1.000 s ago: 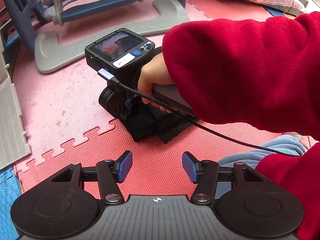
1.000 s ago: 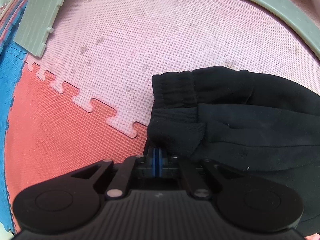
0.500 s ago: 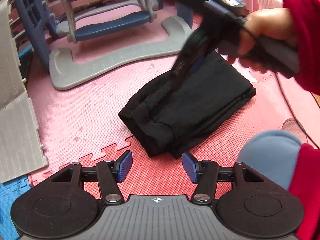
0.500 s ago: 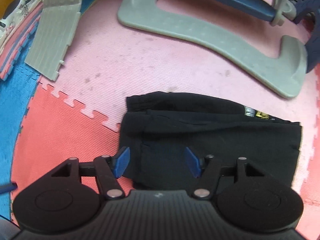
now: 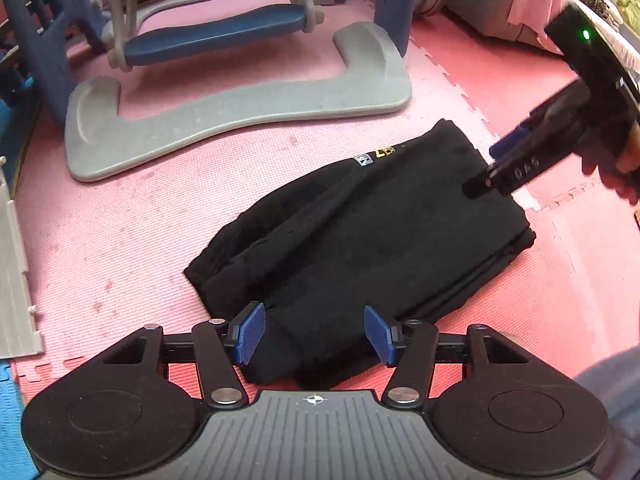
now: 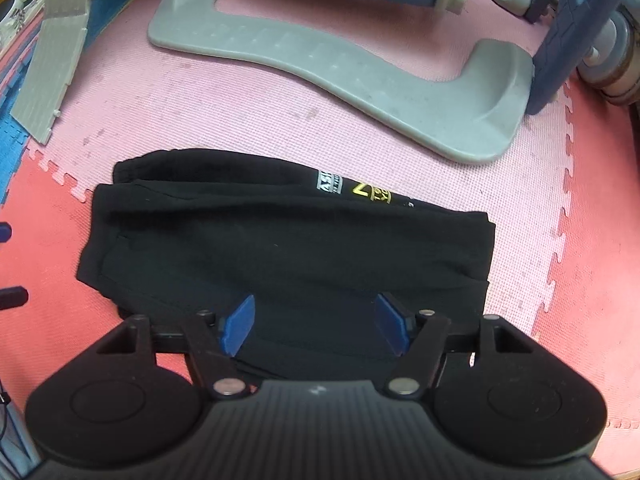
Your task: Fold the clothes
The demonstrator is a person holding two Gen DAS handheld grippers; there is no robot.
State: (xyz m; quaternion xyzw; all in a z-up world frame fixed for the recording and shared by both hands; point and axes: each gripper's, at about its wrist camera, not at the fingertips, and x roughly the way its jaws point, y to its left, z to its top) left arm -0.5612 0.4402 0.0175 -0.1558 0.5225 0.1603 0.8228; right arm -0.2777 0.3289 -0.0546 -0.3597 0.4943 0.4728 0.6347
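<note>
Black folded trousers (image 5: 360, 232) lie flat on the pink and red foam floor mat (image 5: 160, 208), centre of both frames, a yellow logo (image 6: 372, 192) along the far edge. Left tool (image 5: 312, 334) is spread wide, holding nothing, its blue pads (image 5: 250, 334) above the near cuff end. Right tool (image 6: 316, 330) is likewise wide apart and empty; contact with the fabric cannot be confirmed. Grey plastic base (image 6: 360, 68) sits upper frame.

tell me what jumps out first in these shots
A folded black garment lies in the middle of the pink and red foam mat, yellow logo showing at its far edge. Both the left gripper and right gripper hang open over its near side. A grey curved plastic base sits beyond.
</note>
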